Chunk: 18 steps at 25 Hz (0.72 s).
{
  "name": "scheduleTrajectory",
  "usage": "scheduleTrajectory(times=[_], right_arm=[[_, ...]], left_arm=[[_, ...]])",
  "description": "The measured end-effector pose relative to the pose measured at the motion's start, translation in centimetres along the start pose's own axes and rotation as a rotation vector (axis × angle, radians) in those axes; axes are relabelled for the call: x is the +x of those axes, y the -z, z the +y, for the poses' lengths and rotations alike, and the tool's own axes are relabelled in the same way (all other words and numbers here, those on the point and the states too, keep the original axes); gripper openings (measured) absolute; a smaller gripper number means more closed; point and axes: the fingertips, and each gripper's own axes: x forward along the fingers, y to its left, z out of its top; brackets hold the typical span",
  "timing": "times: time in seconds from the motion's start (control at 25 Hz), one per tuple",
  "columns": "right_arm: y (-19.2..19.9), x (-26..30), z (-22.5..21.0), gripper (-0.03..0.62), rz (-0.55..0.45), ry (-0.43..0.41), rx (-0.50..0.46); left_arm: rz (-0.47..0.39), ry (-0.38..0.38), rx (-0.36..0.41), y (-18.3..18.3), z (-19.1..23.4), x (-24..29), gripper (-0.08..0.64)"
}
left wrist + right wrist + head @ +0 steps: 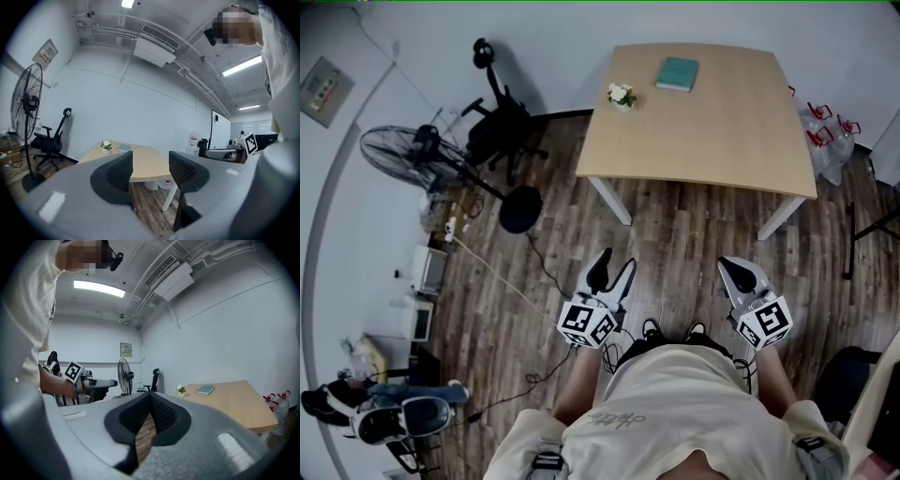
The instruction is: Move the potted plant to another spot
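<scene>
While the person stands back on the brown wood-plank floor point(675, 225), the small white-flowered potted plant point(622, 95) sits near the far left corner of the light wooden table point(712, 131), close to a teal book point(677, 73). Left gripper point(617, 259): jaws parted, nothing between them. Right gripper point(727, 265): jaws pressed together at the tips, gripping nothing. Both hang well short of the table.

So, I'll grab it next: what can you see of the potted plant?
The potted plant is small: white flowers and green leaves in a pale pot, upright. It stands near the far left corner of the wooden table, left of a teal book and apart from it. Nothing else touches it.
</scene>
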Motion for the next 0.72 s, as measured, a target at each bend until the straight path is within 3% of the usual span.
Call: scheduleTrajectory(times=[0.4,0.6,0.72], right_arm=[[1.0,-1.0,-0.7,0.002,0.039,-0.073,-0.017],[2.6,-0.2,-0.7,0.002,0.069,-0.090,0.051],[2.4,1.3,-1.1,0.002,0.072,-0.086,0.036]], left_arm=[[0.020,-0.059,-0.042,2.1,-2.0,0.6,0.219],[0.040,-0.056,-0.026,2.2,-0.9,2.1,0.219],[0.022,-0.059,-0.020,1.7,0.8,3.3,0.218]])
